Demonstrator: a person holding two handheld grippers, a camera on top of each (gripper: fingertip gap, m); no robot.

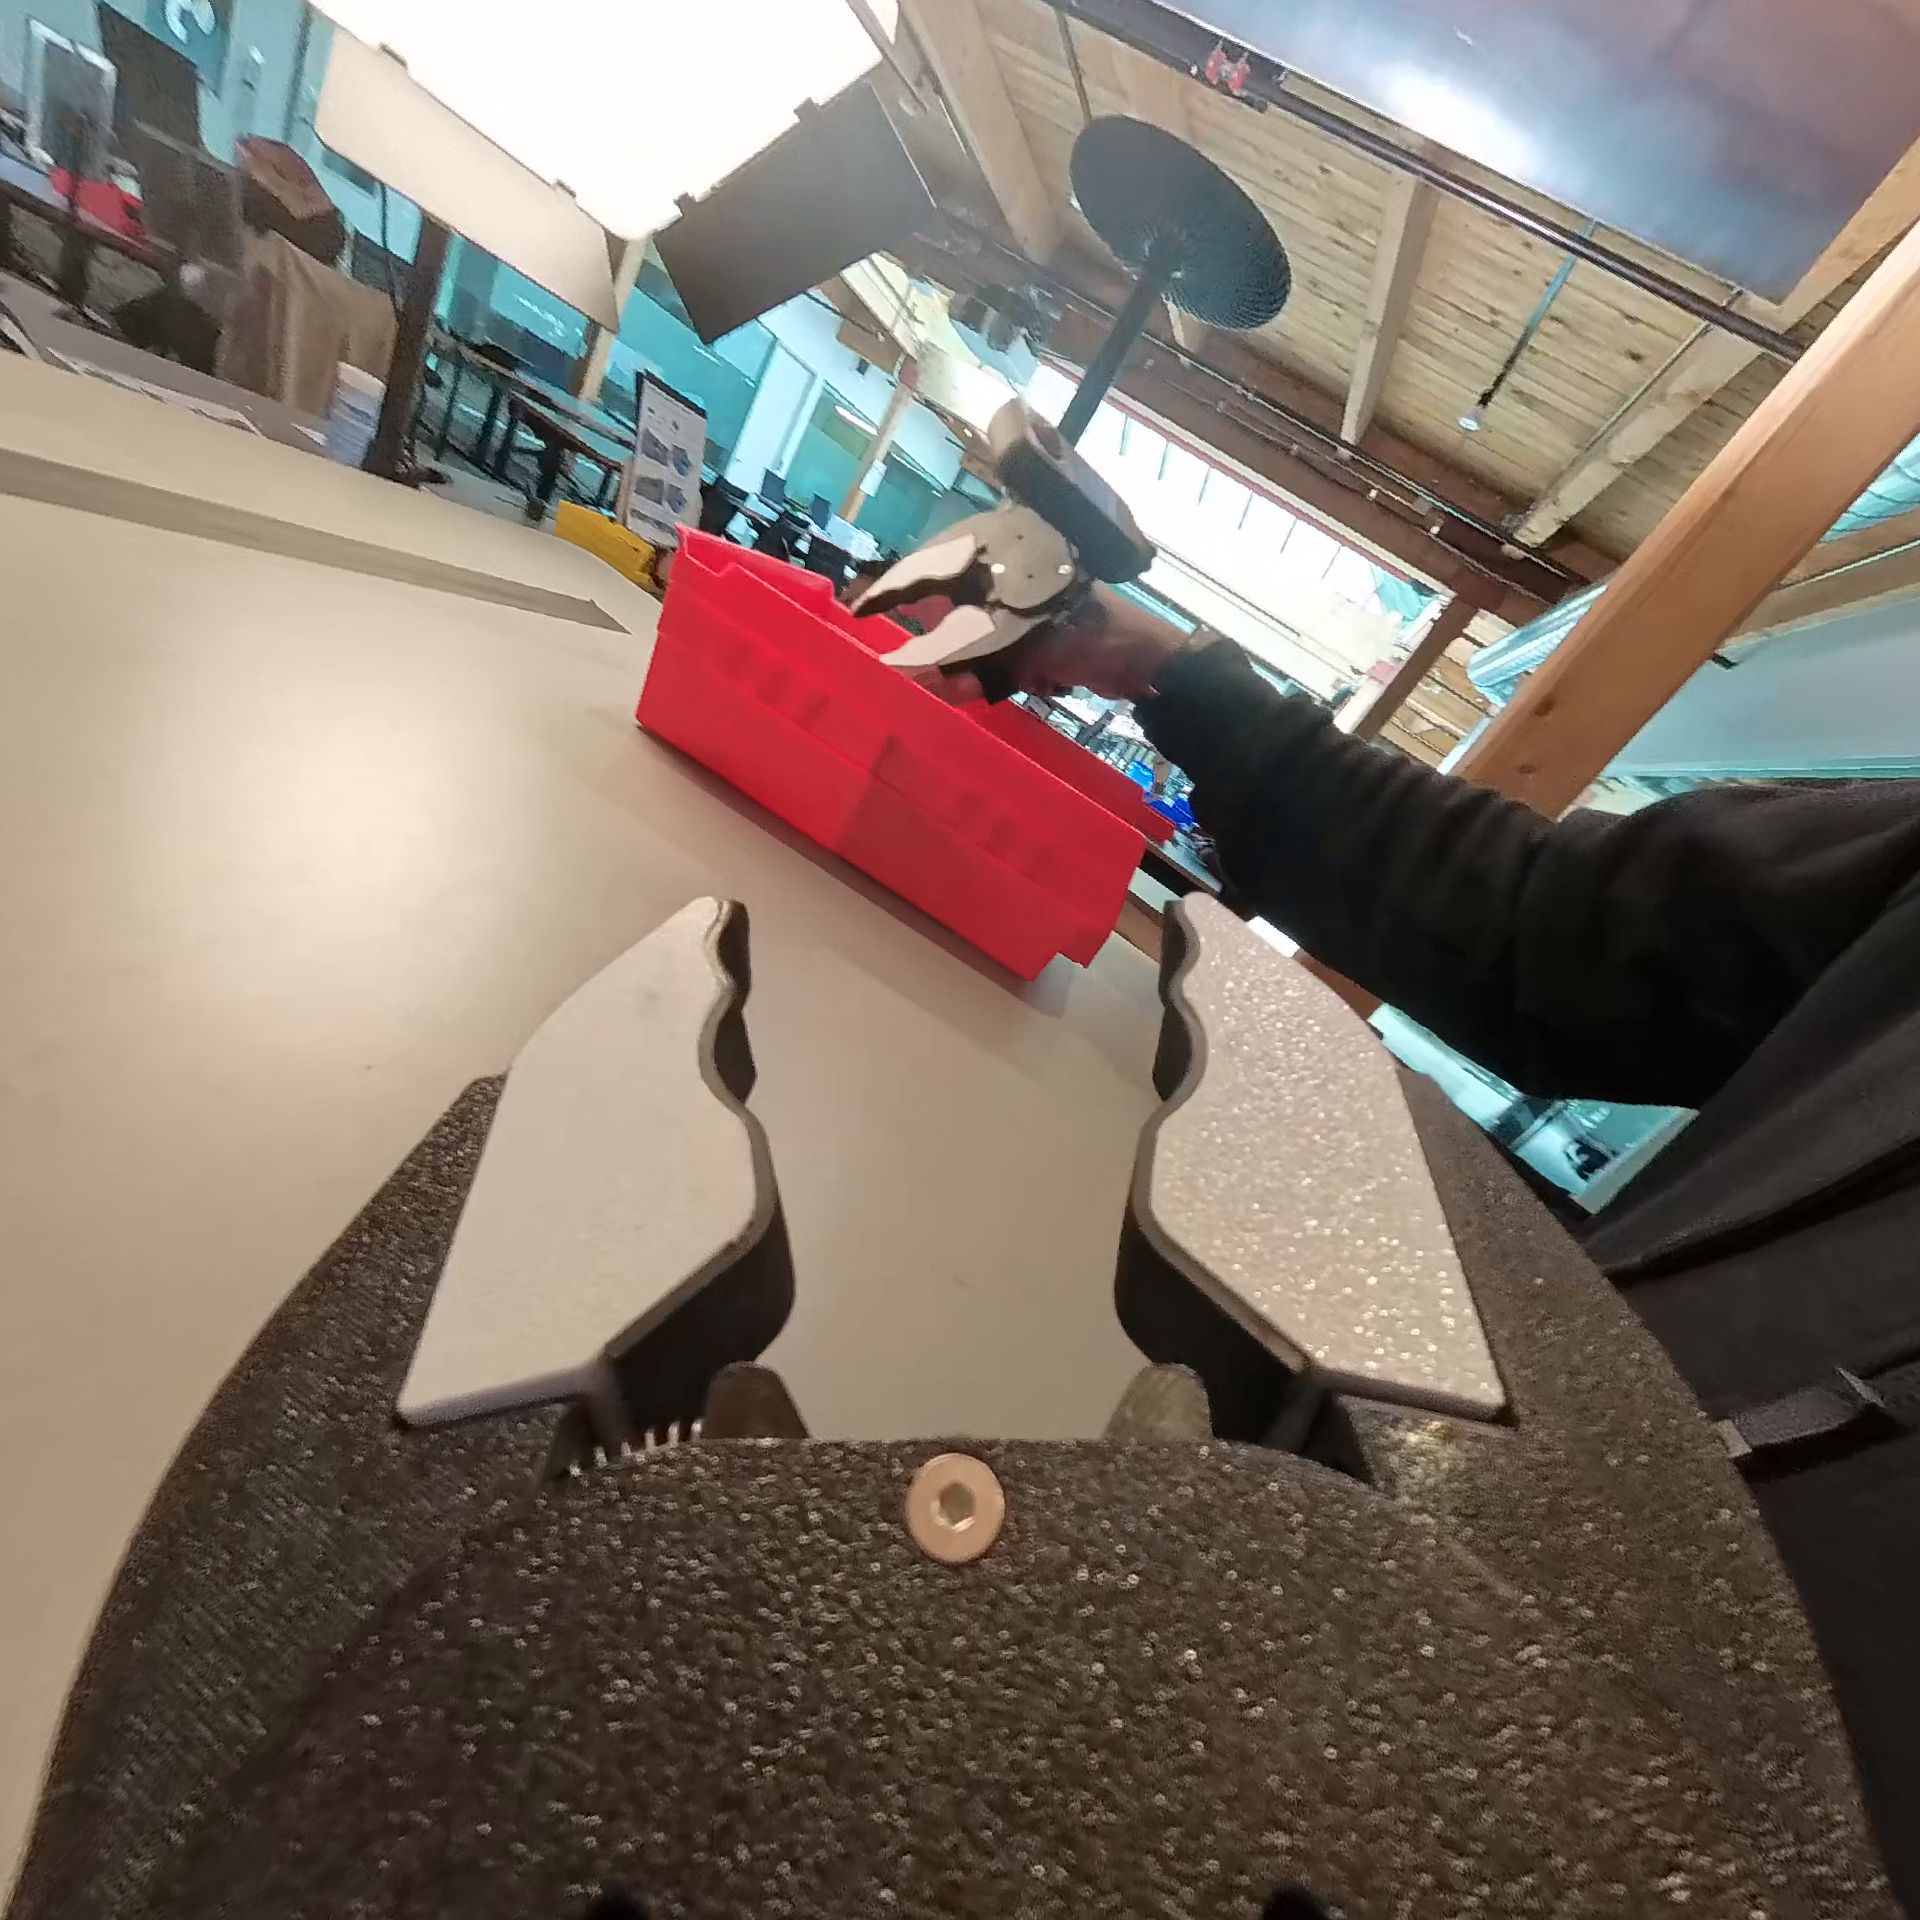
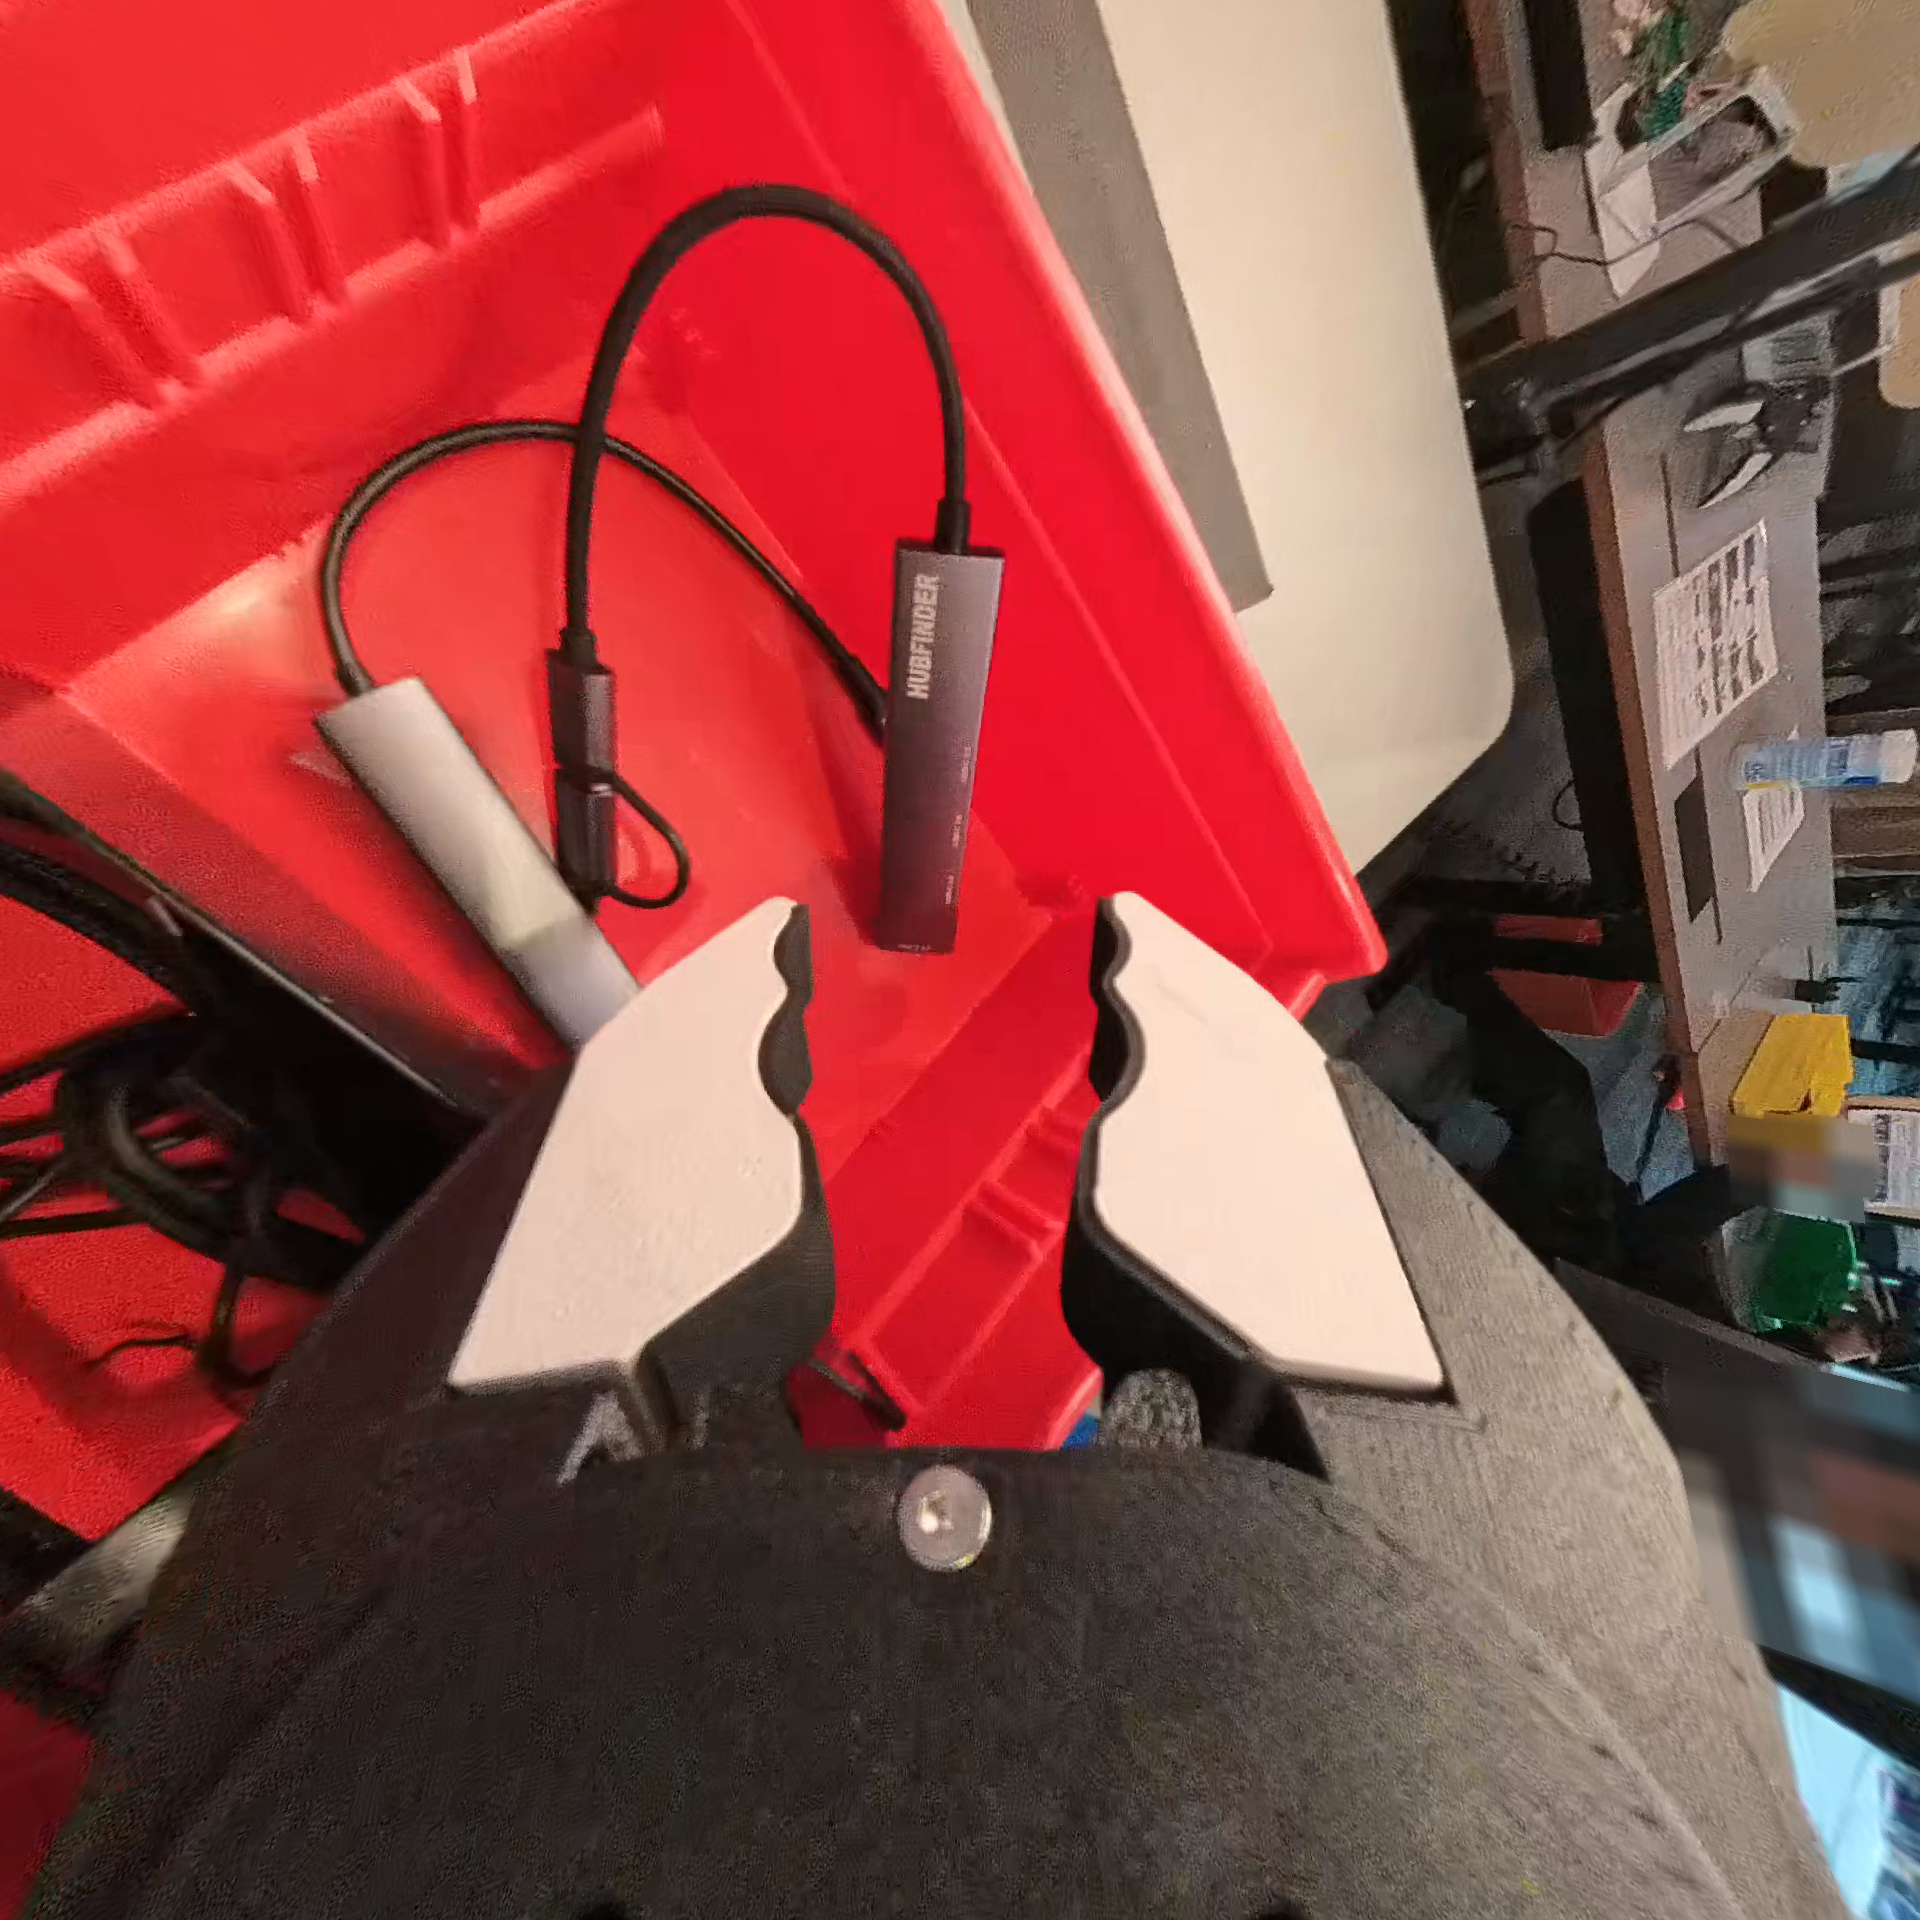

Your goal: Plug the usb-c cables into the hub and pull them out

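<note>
1. The left gripper [image 1: 951,914] lies low over the pale grey desk [image 1: 312,831], jaws wide and holding nothing.
2. The right gripper [image 2: 951,909] hangs above the red plastic bin [image 2: 1195,644], tilted down into it, jaws wide and holding nothing. In the left wrist view the right gripper [image 1: 894,623] is carried by a hand [image 1: 1091,655] in a black sleeve [image 1: 1455,883].
3. The bin is moulded, with ribbed walls.
4. A slim dark metallic hub [image 2: 940,748] lies flat in the bin just ahead of the fingertips; its black cable [image 2: 769,239] arcs back to a connector [image 2: 582,769].
5. A silver bar-shaped hub [image 2: 468,831] lies beside it, near the left finger.
</note>
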